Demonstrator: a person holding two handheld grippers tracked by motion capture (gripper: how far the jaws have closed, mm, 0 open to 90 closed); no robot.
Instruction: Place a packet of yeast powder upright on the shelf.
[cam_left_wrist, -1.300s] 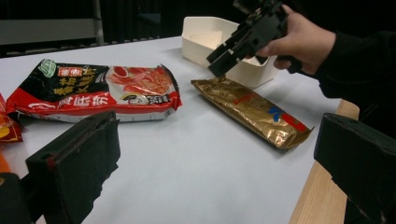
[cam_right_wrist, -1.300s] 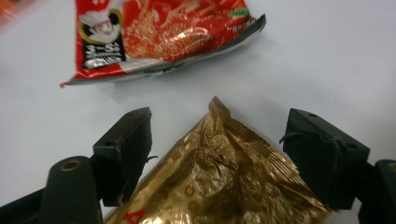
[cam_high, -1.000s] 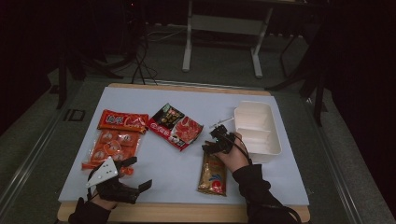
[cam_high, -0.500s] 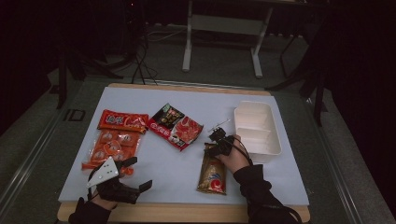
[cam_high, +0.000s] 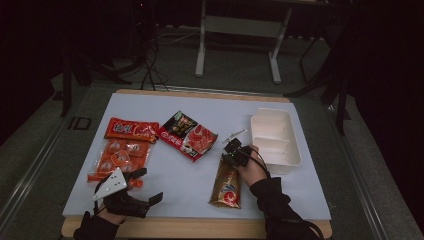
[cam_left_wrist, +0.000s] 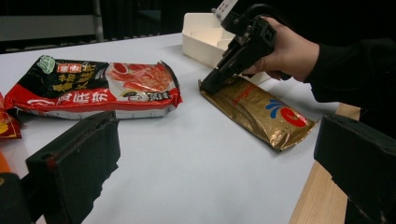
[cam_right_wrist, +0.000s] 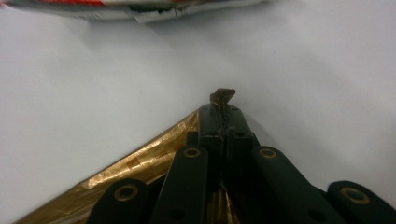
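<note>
Claw (cam_high: 229, 157) on the right just snapped closed on the top edge of the gold packet (cam_high: 226, 186), which lies flat on the table (cam_high: 200, 180) beside the white tray (cam_high: 275, 140). Looks ready to lift. Left claw (cam_high: 145, 192) sits released, holding nothing.

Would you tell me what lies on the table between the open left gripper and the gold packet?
Nothing: in the high view, bare white tabletop separates the left gripper from the gold packet; the left gripper view agrees.
</note>
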